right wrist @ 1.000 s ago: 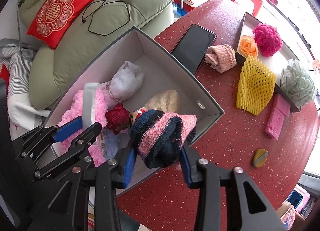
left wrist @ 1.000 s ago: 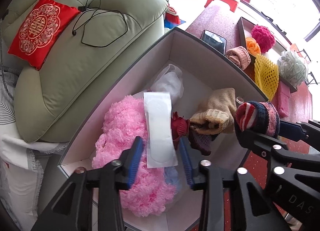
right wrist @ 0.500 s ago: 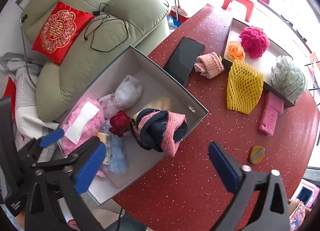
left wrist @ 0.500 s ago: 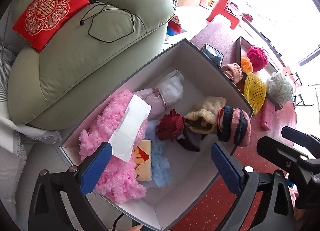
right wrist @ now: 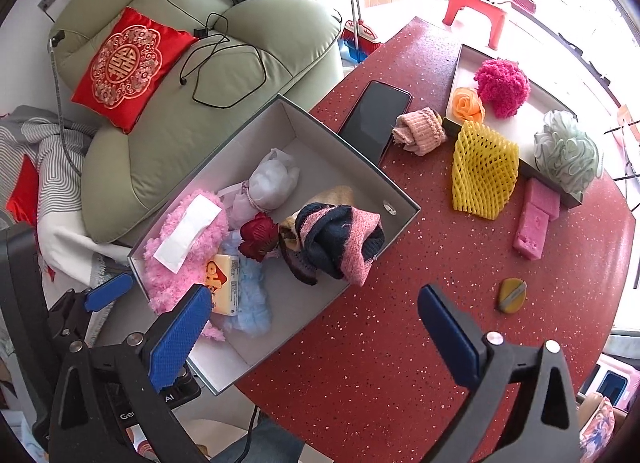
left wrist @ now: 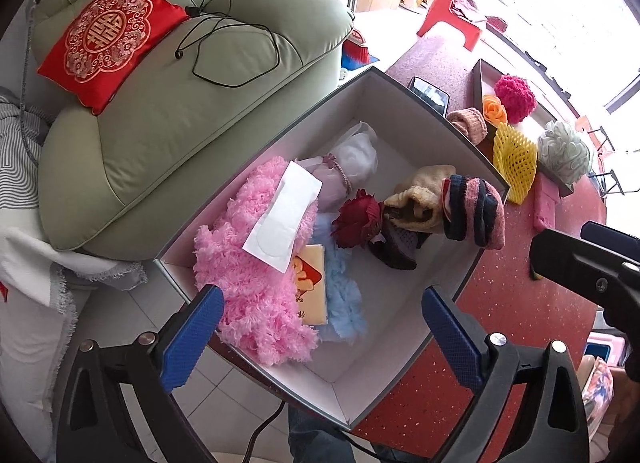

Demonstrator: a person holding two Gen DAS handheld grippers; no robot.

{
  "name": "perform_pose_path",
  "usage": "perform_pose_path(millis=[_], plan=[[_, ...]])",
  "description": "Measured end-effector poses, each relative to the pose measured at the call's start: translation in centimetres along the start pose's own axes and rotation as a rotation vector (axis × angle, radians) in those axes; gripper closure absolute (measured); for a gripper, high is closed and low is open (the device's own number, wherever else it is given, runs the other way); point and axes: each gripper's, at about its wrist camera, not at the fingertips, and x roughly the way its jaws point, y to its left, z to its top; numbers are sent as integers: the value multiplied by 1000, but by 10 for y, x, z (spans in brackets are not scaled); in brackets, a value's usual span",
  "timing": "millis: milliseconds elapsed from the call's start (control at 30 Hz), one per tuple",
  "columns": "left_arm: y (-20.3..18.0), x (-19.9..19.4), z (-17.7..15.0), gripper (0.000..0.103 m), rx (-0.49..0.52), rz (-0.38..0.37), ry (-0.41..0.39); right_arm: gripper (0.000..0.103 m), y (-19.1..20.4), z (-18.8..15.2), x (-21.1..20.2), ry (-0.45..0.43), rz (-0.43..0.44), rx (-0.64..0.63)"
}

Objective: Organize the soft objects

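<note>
We hold both grippers above the grey cardboard box with the white inside (right wrist: pixel 352 151), which sits on the red speckled round table (right wrist: pixel 400 323). The left gripper (left wrist: pixel 324 335) has its blue pads spread wide with nothing between them, and the right gripper (right wrist: pixel 316 335) is equally released and empty.

The pink-and-navy striped knitted sock bundle (right wrist: pixel 340 239) lies inside the box against its near wall, beside the tan knitted piece (left wrist: pixel 420 199) and the dark red fabric flower (right wrist: pixel 260 237). The flat white pad (left wrist: pixel 284 215) rests on top of the fluffy pink yarn piece (left wrist: pixel 248 275).

As we judge it, the drop-off is done, so the step in hand is to fetch the next soft item. The peach rolled knit sock (right wrist: pixel 420 135) and the yellow foam net sleeve (right wrist: pixel 480 171) lie loose on the table and look the easiest. We should keep the jaws wide, clear the box rim, steer past the black smartphone (right wrist: pixel 376 119) just beside the sock, and pinch the roll across its middle so it stays rolled.
</note>
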Motion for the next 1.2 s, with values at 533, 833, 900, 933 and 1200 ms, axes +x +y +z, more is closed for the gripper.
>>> perform_pose_path(millis=[533,833,900,933,1200], plan=[[5,-3,-7,3,-20,35,2,0,12,-4,-6,-12,2,-29],[6,-3,-10,3,-23,57,6,0,15,-8,-7,-10,5,-31],[6,-3,-10,3,-23,58,6,0,15,-8,-8,-10,6,-33],[6,-3,-10,3,-22,61,5,0,16,-8,-7,-11,7,-33],[9,-3,-12,3,-25,66,12,0,20,-10,-6,-8,14,-33]])
